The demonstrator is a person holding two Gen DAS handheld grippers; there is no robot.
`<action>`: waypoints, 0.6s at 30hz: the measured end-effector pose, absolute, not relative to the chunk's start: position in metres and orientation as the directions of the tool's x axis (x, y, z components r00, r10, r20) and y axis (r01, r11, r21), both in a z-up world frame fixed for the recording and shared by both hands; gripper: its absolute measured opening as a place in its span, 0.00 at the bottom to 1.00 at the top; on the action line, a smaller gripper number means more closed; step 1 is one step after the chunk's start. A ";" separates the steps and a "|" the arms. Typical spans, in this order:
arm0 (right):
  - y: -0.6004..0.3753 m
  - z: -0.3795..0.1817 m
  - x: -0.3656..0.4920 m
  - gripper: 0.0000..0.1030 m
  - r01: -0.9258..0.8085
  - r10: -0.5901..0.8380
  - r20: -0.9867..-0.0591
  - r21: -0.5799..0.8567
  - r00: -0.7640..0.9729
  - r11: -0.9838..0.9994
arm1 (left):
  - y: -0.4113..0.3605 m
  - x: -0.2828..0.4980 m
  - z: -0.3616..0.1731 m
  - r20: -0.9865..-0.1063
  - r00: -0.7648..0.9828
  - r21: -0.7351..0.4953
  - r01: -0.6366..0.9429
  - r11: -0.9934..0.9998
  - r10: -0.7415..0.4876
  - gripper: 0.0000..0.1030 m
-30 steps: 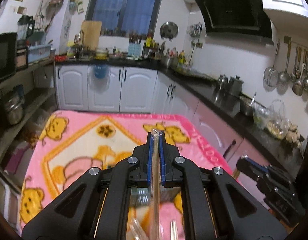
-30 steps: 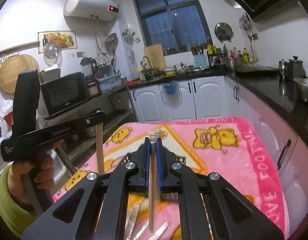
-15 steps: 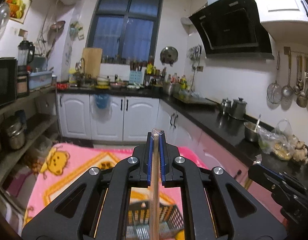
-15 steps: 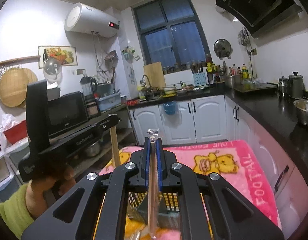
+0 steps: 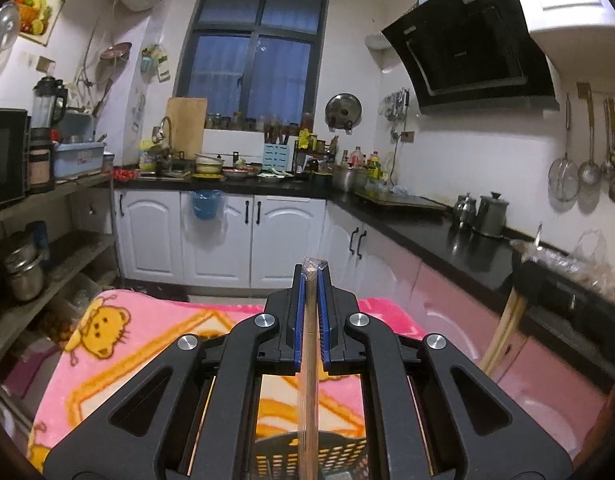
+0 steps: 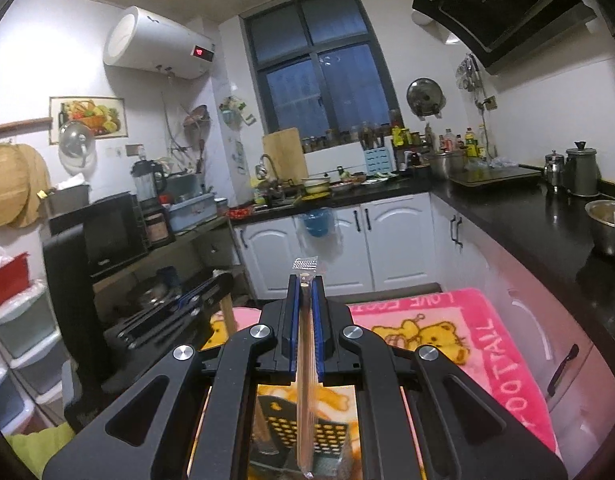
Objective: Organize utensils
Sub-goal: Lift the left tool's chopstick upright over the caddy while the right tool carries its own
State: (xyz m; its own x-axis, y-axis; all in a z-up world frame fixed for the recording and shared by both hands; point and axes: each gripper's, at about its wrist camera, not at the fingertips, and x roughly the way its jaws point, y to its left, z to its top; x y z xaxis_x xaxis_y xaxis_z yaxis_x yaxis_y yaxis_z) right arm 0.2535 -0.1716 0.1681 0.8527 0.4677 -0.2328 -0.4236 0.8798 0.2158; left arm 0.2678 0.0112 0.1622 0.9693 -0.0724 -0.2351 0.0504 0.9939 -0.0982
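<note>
A plastic-wrapped pair of wooden chopsticks (image 5: pixel 309 360) was clamped upright in the left gripper (image 5: pixel 310 276). Another wrapped wooden pair (image 6: pixel 305 380) was pinched by the right gripper (image 6: pixel 304 280), both held above a black perforated plastic basket (image 6: pixel 323 436) on the pink bear-print blanket (image 6: pixel 467 332).

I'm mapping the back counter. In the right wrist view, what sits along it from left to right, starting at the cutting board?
Cutting board → blue knife block → steel pot → small kettle → tall steel canister.

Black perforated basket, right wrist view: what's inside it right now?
The basket sits under the right gripper, which is shut on wrapped chopsticks whose lower end reaches down into it. A wooden stick seems to stand inside too. The gripper body hides the rest.
</note>
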 end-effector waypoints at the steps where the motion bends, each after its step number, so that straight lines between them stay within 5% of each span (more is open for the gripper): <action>1: -0.171 0.164 0.256 0.06 -0.420 0.463 -0.233 0.213 0.855 0.882 | 0.011 0.270 0.158 -0.242 0.967 -0.098 0.056 0.994 -0.078 0.03; 18: -0.160 0.119 0.267 0.06 -0.386 0.435 -0.243 0.222 0.867 0.895 | 0.022 0.277 0.099 -0.300 0.939 -0.156 0.123 0.980 -0.166 0.03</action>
State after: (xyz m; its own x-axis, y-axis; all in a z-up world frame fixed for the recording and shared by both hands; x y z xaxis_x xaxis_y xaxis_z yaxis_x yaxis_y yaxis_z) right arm 0.2675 -0.1600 0.1185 0.8672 0.4346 -0.2432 -0.3863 0.8952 0.2222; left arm 0.2774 0.0221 0.0995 0.9394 -0.1660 -0.3001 0.1233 0.9800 -0.1562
